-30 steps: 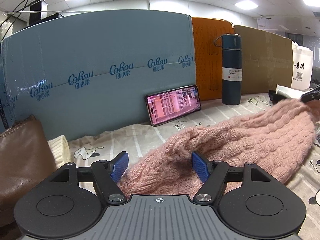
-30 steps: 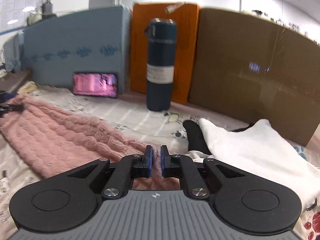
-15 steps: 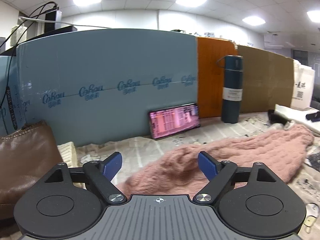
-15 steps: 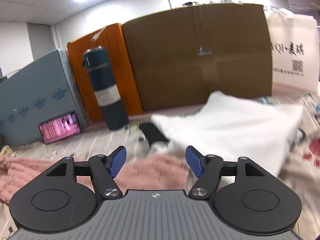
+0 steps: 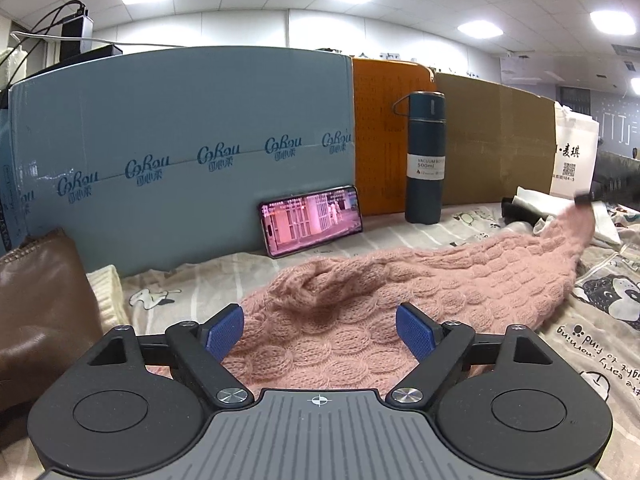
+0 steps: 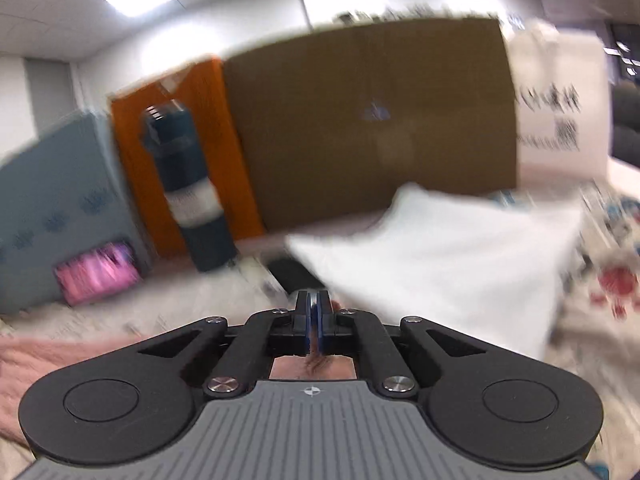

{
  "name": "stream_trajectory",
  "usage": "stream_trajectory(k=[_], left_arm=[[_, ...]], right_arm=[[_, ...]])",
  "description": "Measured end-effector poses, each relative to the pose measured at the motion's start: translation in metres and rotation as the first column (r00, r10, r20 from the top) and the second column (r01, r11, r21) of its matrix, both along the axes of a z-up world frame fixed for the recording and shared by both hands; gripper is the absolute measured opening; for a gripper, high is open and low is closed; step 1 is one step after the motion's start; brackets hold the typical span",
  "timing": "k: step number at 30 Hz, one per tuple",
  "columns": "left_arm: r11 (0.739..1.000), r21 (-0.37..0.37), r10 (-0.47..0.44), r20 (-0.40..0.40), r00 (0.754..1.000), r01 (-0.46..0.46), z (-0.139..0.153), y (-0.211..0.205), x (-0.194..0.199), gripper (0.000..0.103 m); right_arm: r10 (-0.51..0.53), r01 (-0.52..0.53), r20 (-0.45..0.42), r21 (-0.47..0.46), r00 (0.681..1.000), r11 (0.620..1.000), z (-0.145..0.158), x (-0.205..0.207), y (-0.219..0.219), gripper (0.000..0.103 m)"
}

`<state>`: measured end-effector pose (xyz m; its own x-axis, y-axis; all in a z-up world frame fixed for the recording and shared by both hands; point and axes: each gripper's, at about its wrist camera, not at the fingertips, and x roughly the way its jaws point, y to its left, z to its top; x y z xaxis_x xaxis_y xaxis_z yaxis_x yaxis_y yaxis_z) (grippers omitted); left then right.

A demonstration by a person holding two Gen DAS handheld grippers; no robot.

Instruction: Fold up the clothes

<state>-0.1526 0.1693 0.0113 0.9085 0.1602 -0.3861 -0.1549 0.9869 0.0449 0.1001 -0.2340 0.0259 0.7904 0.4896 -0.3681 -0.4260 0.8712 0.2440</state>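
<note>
A pink knitted sweater (image 5: pixel 400 280) lies stretched across the printed sheet (image 5: pixel 600 344), from just ahead of my left gripper to the far right. My left gripper (image 5: pixel 320 330) hovers open over its near end, blue pads wide apart and not pressing the knit. At the far right, my right gripper (image 5: pixel 584 199) pinches the sweater's far corner and holds it lifted. The right wrist view is blurred: the right gripper (image 6: pixel 314 312) is shut, with pink knit (image 6: pixel 312 364) showing between and behind its pads. More sweater (image 6: pixel 40 360) trails off to the left.
Blue (image 5: pixel 180 140), orange and brown boxes wall the back. A phone (image 5: pixel 312 220) leans there and a dark flask (image 5: pixel 425 160) stands beside it. A brown leather bag (image 5: pixel 36 300) sits left. White cloth (image 6: pixel 440 248) over a black item (image 6: pixel 292 276) lies right.
The left jaws widened off the sweater and the gripper drew back a little. The right gripper rolled, opened, then shut on the sweater's far corner, which now hangs lifted.
</note>
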Motion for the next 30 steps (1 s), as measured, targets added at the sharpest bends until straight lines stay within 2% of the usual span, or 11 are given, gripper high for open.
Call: stream_trajectory(k=[4,9,16,21,22,23,24,25,26,28,30], left_arm=[[1.000,0.003,0.000,0.001,1.000,0.000,0.000,0.000,-0.001,0.086],[1.000,-0.001,-0.001,-0.011,1.000,0.001,-0.002,0.001,0.001,0.086],[1.000,-0.003,-0.007,-0.012,1.000,0.007,-0.002,0.001,0.000,0.086],[1.000,-0.004,-0.007,-0.012,1.000,0.007,-0.002,0.001,-0.001,0.086],[1.000,-0.004,-0.006,-0.011,1.000,0.006,-0.002,0.001,-0.001,0.086],[1.000,-0.005,-0.005,-0.010,1.000,0.005,-0.002,0.001,-0.001,0.086],[1.000,-0.007,-0.006,-0.010,1.000,0.006,-0.001,0.001,-0.001,0.086],[1.000,-0.008,-0.008,-0.010,1.000,0.008,-0.002,0.001,-0.001,0.086],[1.000,-0.009,-0.010,-0.010,1.000,0.010,-0.002,0.002,-0.001,0.086],[1.000,-0.009,-0.016,-0.011,1.000,0.016,-0.002,0.001,-0.001,0.086],[1.000,-0.007,-0.019,-0.011,1.000,0.019,-0.002,-0.001,-0.001,0.086]], right_arm=[[0.011,-0.013,0.036,0.048,0.999,0.999,0.014,0.004,0.005,0.003],[-0.080,0.075,0.064,0.070,0.995,0.995,0.016,0.018,0.008,0.003],[-0.196,0.187,-0.052,-0.142,0.979,0.972,-0.032,0.043,0.011,0.003],[-0.206,0.193,-0.095,-0.123,0.974,0.973,-0.039,0.039,0.002,0.005],[-0.212,0.202,-0.098,-0.098,0.972,0.974,-0.035,0.035,-0.001,0.007],[-0.220,0.213,-0.102,-0.069,0.970,0.974,-0.031,0.030,-0.006,0.016],[-0.223,0.220,-0.109,-0.038,0.969,0.975,-0.028,0.025,-0.010,0.031],[-0.215,0.215,-0.121,-0.010,0.969,0.977,-0.026,0.020,-0.013,0.038],[-0.200,0.204,-0.135,0.014,0.970,0.979,-0.025,0.016,-0.015,0.043],[-0.166,0.177,-0.161,0.054,0.973,0.983,-0.023,0.009,-0.018,0.046],[-0.121,0.135,-0.178,0.067,0.977,0.989,-0.024,0.008,-0.015,0.062]])
